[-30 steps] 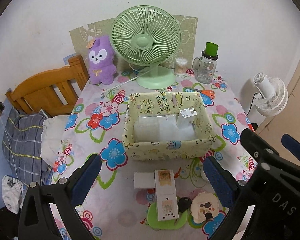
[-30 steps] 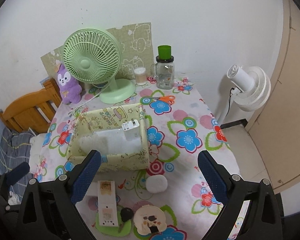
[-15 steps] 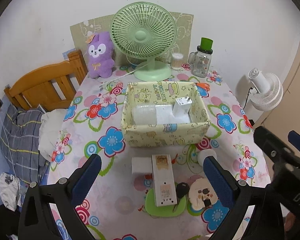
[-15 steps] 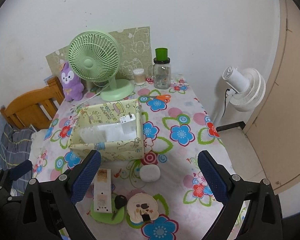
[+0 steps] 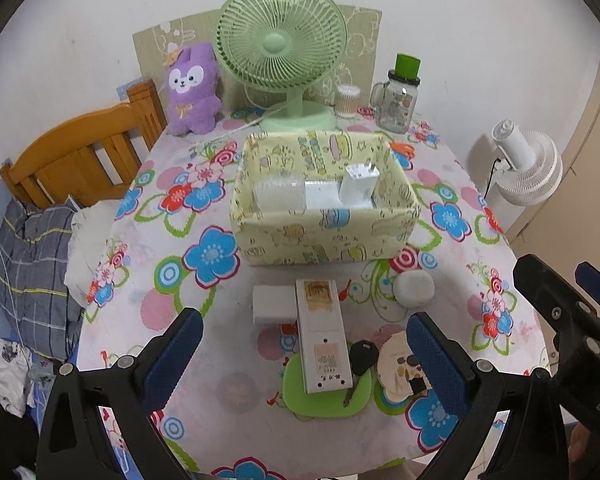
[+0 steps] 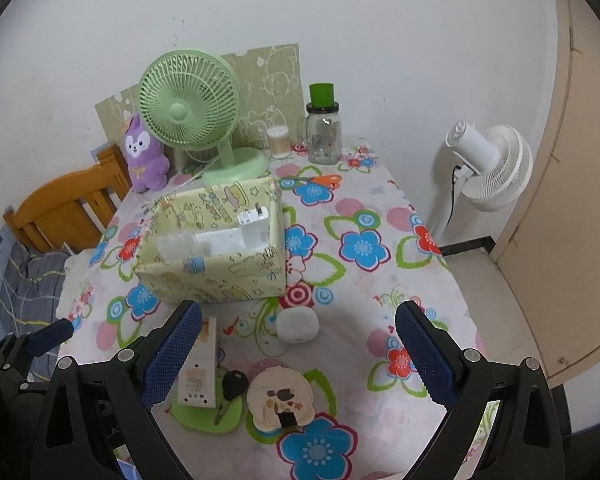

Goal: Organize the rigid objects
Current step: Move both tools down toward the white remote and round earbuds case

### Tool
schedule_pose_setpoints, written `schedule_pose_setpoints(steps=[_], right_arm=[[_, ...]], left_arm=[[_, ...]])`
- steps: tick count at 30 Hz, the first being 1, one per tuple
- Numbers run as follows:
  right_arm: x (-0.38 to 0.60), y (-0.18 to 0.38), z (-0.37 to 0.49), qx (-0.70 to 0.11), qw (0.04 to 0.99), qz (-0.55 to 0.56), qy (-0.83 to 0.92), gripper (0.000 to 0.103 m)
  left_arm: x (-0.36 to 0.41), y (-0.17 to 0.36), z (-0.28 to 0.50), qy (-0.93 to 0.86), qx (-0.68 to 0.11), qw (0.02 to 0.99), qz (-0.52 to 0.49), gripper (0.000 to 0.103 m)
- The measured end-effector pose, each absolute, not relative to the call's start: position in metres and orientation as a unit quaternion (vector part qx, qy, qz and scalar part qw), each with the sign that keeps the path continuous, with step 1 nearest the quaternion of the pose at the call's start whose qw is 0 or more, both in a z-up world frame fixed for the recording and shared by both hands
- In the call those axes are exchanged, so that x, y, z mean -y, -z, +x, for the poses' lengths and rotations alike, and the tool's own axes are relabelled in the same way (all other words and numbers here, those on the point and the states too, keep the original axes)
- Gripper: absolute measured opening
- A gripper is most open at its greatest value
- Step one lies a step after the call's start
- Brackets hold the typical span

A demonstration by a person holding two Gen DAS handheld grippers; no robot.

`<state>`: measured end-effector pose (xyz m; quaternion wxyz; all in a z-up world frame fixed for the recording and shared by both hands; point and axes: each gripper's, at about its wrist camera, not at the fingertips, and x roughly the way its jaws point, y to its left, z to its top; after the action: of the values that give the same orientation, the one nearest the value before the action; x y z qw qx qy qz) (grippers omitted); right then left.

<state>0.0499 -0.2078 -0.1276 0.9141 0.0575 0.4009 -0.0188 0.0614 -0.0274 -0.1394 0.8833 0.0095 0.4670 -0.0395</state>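
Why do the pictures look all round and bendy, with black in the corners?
Left wrist view: the fisheye lens bows the table edge and darkens the corners; lighting is soft, the green fan sharp. Right wrist view: the same bulge curves the door edge; no glare, only faint shadows.

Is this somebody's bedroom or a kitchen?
Probably a bedroom: a wooden bed frame with bedding sits beside the flowery table, and a purple plush toy leans against the wall.

Hidden and cropped items, both wrist views.
Left finger (image 6: 172,354) covers much of the white remote (image 6: 198,376); box (image 5: 324,236) wall hides its contents' bases; label print illegible.
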Motion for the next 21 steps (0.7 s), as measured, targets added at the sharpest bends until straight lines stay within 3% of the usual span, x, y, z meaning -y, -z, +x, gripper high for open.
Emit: schedule_pose_setpoints(steps=[21], right_arm=[[0.209, 0.207, 0.077, -0.436, 0.9, 0.008, 0.017, 0.099]], left_arm=[[0.034, 0.22, 0.085, 0.014, -0.53, 0.848, 0.011, 0.103]])
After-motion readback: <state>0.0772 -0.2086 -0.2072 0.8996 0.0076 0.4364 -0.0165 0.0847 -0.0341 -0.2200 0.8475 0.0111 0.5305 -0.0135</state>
